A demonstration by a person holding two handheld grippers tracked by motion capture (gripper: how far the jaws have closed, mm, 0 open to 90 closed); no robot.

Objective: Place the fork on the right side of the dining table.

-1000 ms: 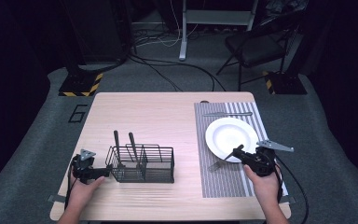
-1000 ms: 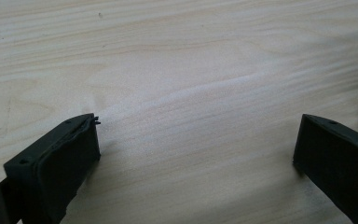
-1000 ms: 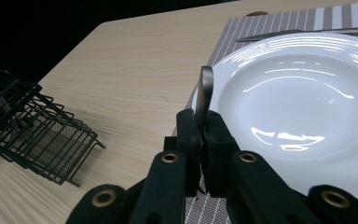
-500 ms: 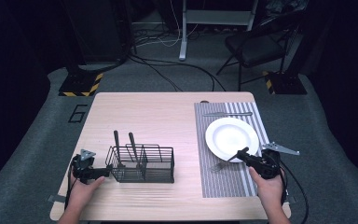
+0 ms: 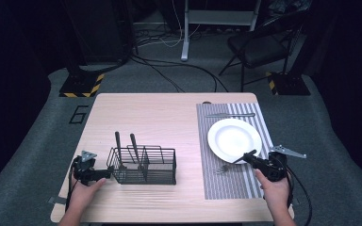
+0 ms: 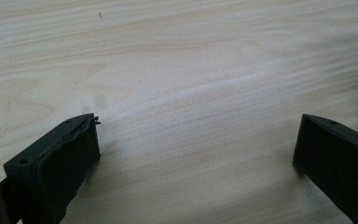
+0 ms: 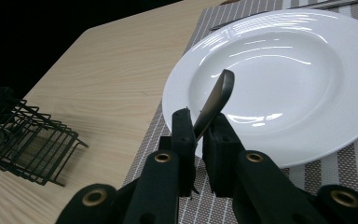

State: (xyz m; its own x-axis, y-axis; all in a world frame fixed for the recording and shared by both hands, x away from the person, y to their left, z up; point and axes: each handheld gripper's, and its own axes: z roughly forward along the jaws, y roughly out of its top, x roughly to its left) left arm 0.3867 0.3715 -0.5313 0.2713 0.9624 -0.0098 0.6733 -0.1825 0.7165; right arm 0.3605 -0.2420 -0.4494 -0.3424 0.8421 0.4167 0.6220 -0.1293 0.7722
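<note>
1. The fork [image 5: 227, 165] lies on the striped placemat [image 5: 226, 186] just beside the near-left rim of the white plate [image 5: 234, 140], tines toward the basket side; its handle [image 7: 214, 100] rises between the fingers of the right gripper [image 7: 199, 122], which are clamped on it.
2. In the high view the right gripper [image 5: 250, 157] sits at the plate's near edge, with the person's hand behind it.
3. The step in hand looks like setting this fork beside the plate. To do it well, I would lower the handle until the whole fork rests flat on the placemat, parallel to the stripes, and only then part the fingers (letting go while it is tilted could tip it against the rim).
4. A knife [image 5: 230, 115] lies across the placemat's far end, well apart.
5. The wire cutlery basket [image 5: 143, 165] stands on the tabletop [image 5: 160, 117] with two dark handles [image 5: 125, 143] upright in it.
6. The left gripper [image 5: 94, 173] rests just beside the basket's left wall; its fingers [image 6: 56, 163] stand wide apart over bare wood, holding nothing.
</note>
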